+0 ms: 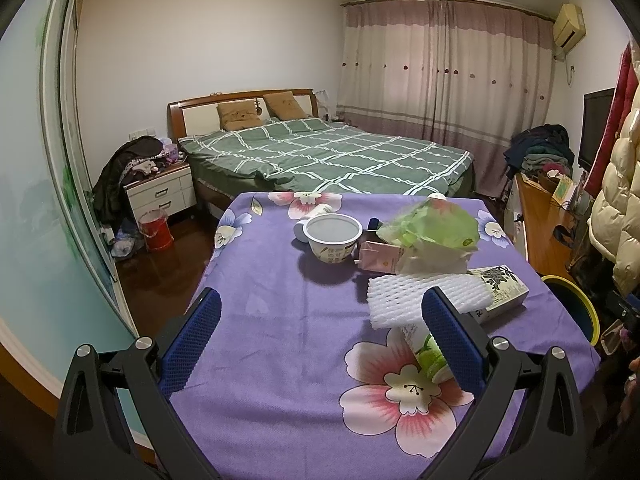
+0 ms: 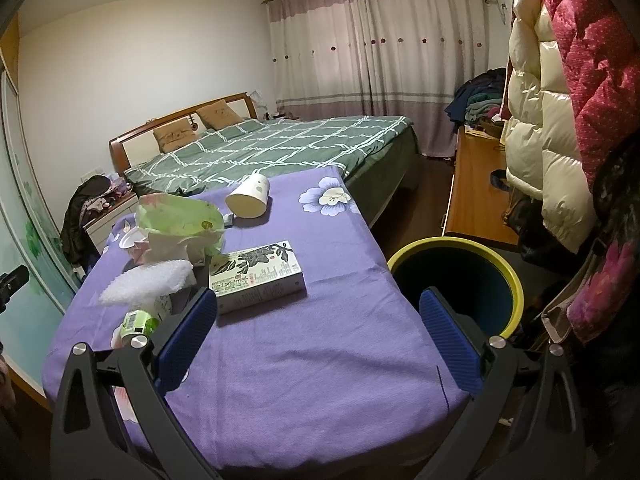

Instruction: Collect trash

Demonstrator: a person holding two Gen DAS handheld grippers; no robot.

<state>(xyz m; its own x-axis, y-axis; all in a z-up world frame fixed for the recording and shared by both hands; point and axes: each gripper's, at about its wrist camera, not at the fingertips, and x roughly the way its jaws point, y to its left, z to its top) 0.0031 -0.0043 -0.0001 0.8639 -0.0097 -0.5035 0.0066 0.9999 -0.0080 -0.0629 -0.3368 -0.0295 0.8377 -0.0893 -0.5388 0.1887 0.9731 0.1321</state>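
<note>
I hold my left hand-held gripper [image 1: 320, 336] and right hand-held gripper [image 2: 318, 334] released above the purple surface [image 2: 320, 360]. On it lie 1 foam net [image 1: 424, 294], 1 green bag [image 1: 432, 226], 1 box [image 2: 256, 276], 1 bowl [image 1: 333, 236]. 1 bin [image 2: 460, 276] stands right.

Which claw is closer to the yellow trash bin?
Right. The right gripper hovers at the table edge with the bin just beyond its right finger; the left gripper is over mid-table, the bin far off to its right.
</note>
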